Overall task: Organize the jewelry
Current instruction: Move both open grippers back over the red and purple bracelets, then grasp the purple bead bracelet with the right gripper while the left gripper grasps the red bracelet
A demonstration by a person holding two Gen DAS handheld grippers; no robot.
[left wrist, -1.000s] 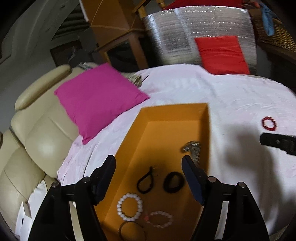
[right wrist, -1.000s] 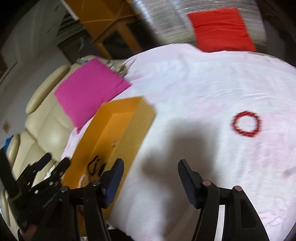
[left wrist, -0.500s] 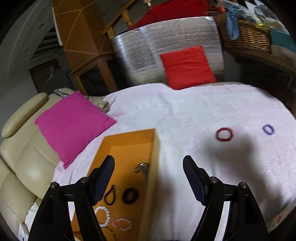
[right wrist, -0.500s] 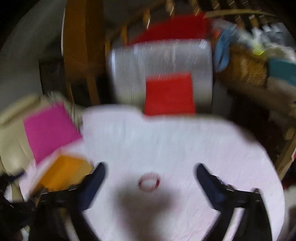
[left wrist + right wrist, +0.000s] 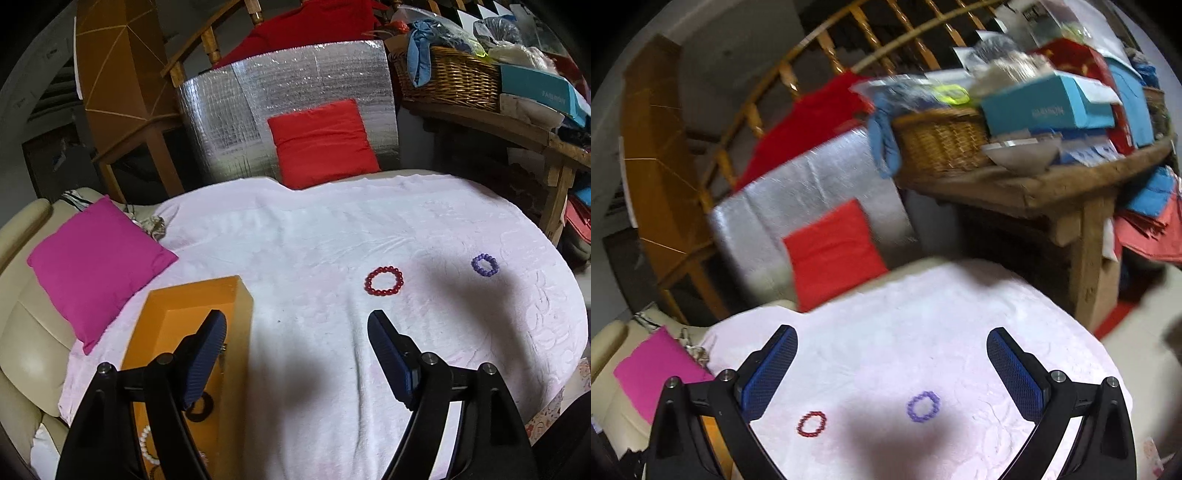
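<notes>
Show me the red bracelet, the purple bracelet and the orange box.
red bracelet (image 5: 384,281), left wrist view, on a bead at its left edge
purple bracelet (image 5: 484,264), left wrist view, on its bead ring
orange box (image 5: 245,317), left wrist view, on its right wall

Cloth (image 5: 295,236) over the table: pale pink-white fabric, matt, soft nap, faint embossed pattern at the right side. Red bracelet (image 5: 384,281) and purple bracelet (image 5: 484,264): small round beads, slightly glossy. Orange box (image 5: 207,291): smooth matt card or plastic, can't tell which. White beads (image 5: 146,441) inside it: pearly sheen. Left gripper (image 5: 295,332) and right gripper (image 5: 892,343): black matt plastic arms, blue ribbed rubbery pads (image 5: 205,354), bright metal screw heads. Pink cushion (image 5: 96,258) and red cushion (image 5: 321,136): plain woven cloth, matt. Sofa (image 5: 26,332): cream leather-look, smooth, satin shine. Panel (image 5: 236,122) behind: silver foil, quilted grid, reflective. Basket (image 5: 450,81): woven wicker, rough. Bench (image 5: 1071,199): bare worn wood.
</notes>
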